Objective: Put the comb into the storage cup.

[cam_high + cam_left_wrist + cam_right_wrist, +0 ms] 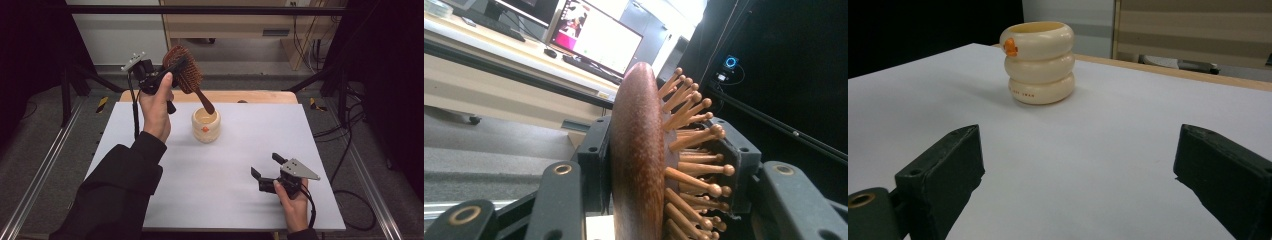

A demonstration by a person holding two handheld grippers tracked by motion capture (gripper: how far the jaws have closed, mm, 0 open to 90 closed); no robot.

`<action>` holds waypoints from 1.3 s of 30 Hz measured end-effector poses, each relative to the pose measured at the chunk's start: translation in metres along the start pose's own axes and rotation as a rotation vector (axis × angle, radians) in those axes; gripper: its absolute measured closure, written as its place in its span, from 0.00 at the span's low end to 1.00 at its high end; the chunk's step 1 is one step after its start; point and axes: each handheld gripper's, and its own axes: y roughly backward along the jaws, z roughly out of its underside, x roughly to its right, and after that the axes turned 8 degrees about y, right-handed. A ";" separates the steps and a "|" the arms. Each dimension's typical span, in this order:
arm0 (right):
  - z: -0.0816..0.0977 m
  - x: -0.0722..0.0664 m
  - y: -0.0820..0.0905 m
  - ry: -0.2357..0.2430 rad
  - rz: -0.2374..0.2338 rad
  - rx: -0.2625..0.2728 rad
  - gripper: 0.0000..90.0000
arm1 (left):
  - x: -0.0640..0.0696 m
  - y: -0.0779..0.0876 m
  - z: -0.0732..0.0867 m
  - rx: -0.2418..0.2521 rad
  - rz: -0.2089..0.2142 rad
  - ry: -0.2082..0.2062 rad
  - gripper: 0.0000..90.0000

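Hairbrush (183, 69) tilted, handle down toward cup (206, 125)

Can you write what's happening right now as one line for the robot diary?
left gripper: shut on hairbrush, held above cup | handle tip by cup's rim | right gripper: open, low over table

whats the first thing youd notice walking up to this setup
The wooden hairbrush stands out first: the left hand-held gripper clamps its head and holds it raised at the far left of the white table, handle tilted down toward the cream ribbed cup. That cup stands alone near the table's far middle. The right hand-held gripper rests at the near right, jaws wide apart with nothing between them.
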 end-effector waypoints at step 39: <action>0.000 0.000 0.004 0.079 -0.036 -0.011 0.10 | -0.009 -0.011 0.014 -0.005 -0.049 -0.029 0.55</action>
